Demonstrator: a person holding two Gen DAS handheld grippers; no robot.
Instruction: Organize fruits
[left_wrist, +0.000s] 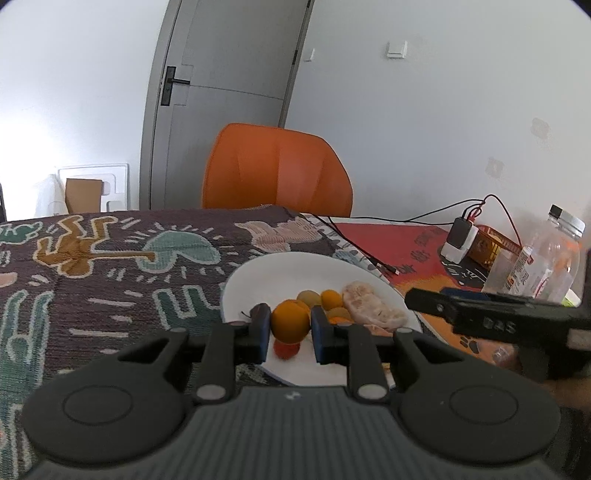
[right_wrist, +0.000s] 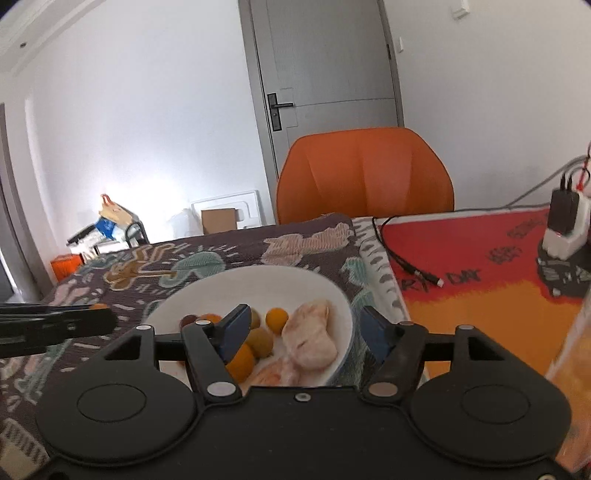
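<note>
Fruit first: a small orange, round, smooth and likely slippery, sits clamped at its widest part in the left gripper over the white plate. Right gripper hovers, jaws apart, above the other fruits on the plate, on the patterned bench.

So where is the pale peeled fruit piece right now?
The pale peeled fruit piece lies in the white plate, on its right side next to the small orange fruits; in the left wrist view it sits right of the left gripper.

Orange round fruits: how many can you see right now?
3: one orange fruit between the left gripper's fingers, one small orange fruit mid-plate, one near-side orange fruit by the right gripper. Others may hide.
</note>
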